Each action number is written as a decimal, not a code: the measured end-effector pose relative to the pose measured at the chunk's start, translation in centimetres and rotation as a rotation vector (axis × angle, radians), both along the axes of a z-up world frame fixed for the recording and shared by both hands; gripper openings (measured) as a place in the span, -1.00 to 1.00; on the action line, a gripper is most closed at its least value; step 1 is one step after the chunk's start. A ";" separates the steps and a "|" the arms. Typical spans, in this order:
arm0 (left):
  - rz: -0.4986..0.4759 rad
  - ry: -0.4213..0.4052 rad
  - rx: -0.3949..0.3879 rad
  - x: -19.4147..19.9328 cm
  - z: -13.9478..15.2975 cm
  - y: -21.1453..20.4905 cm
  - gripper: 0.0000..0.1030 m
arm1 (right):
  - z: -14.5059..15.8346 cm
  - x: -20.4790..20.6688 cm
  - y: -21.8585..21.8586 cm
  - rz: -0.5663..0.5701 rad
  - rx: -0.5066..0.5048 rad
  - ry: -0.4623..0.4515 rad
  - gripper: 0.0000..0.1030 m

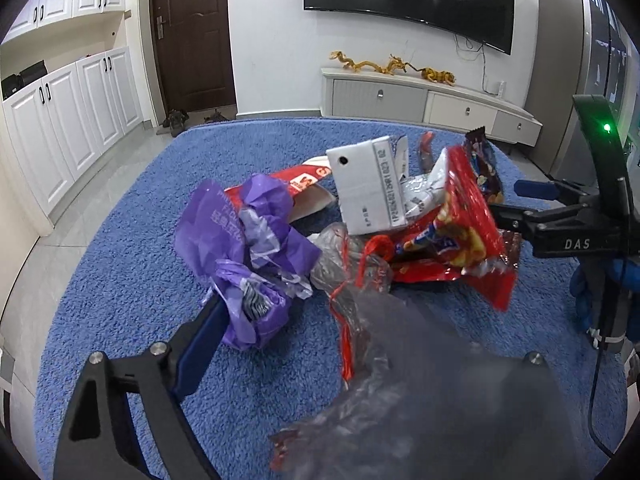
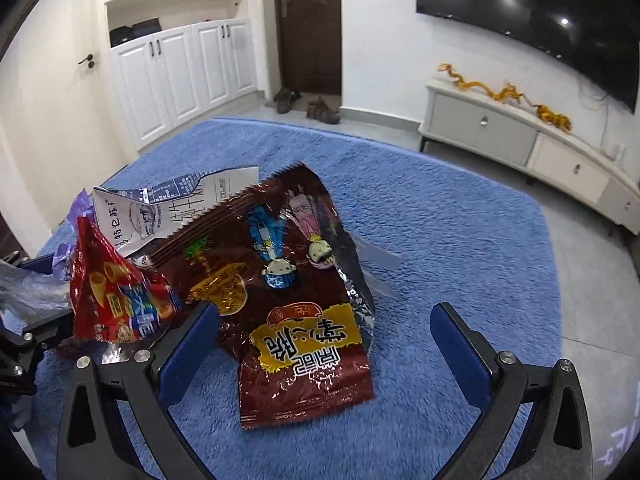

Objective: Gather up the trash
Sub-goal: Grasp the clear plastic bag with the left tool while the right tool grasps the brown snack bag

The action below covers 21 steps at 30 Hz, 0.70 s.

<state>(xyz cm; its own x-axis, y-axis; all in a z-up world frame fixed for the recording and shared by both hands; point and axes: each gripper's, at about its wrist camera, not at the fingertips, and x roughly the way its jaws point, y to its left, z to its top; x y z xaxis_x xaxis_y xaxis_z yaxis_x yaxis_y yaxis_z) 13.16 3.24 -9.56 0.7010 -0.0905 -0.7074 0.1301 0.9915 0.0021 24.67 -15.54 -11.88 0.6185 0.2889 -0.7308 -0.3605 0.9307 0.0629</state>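
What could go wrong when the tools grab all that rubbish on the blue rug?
1. The dark brown foil snack bag lies between the right tool's open fingers; being smooth and flat, it may slip out as they close.
2. The clear crinkled plastic bag drapes over the left tool's side, hiding one finger, so it could snag.
3. The white milk carton leans on the red snack wrapper; pulling one might topple the other.

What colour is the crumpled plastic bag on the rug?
Purple crumpled plastic bag, clearest in the left wrist view.
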 end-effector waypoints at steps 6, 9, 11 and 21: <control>0.010 -0.007 0.010 -0.2 -0.3 -0.1 0.59 | -1.0 1.6 -0.7 0.040 0.069 0.065 0.82; 0.010 -0.006 0.008 -0.6 0.0 0.0 0.45 | -0.8 1.3 -0.8 0.061 0.110 0.085 0.43; 0.007 -0.005 0.000 -1.0 0.2 -0.1 0.33 | -0.9 0.9 -0.9 0.065 0.110 0.084 0.17; -0.016 0.048 -0.079 -3.9 1.0 1.1 -0.39 | -0.3 -5.4 -0.7 0.038 0.150 0.068 -0.92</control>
